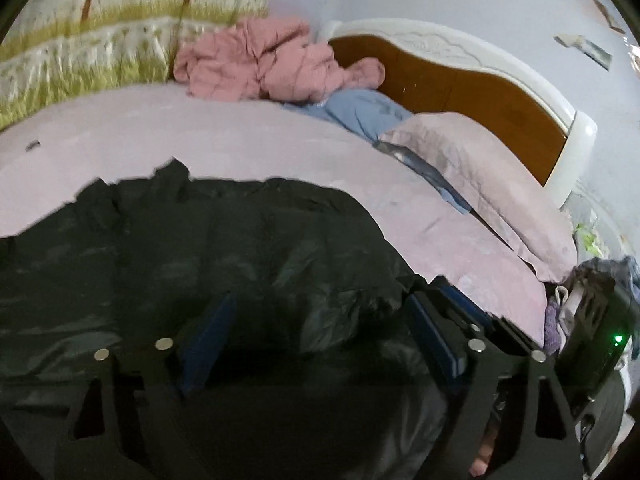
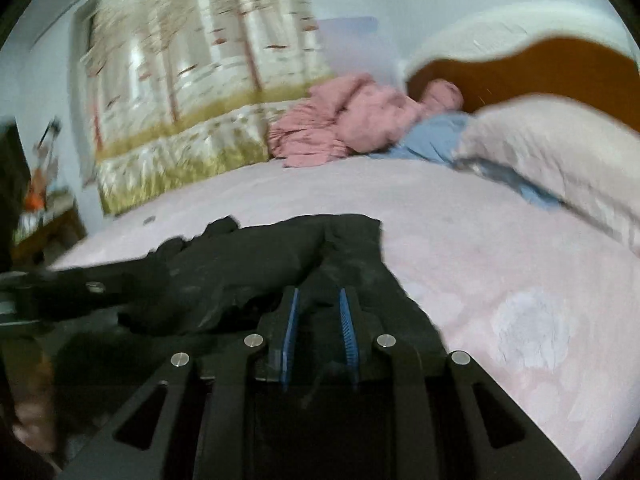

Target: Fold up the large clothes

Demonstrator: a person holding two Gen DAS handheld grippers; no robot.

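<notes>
A large black garment [image 1: 224, 248] lies spread and crumpled on the pink bed sheet [image 1: 248, 140]. My left gripper [image 1: 320, 320] hovers over its near part with its blue-padded jaws wide apart and nothing between them. In the right wrist view the same black garment [image 2: 248, 256] lies bunched ahead. My right gripper [image 2: 320, 304] has its jaws close together, pinching a fold of the black cloth at the garment's right edge. The left gripper's black arm [image 2: 80, 292] shows at the left of the right wrist view.
A crumpled pink blanket [image 1: 272, 64] and a blue cloth [image 1: 360, 108] lie at the head of the bed by a pink pillow [image 1: 480, 176]. A wooden headboard with white trim [image 1: 460, 76] stands behind. A tree-print curtain [image 1: 100, 40] hangs at the far side.
</notes>
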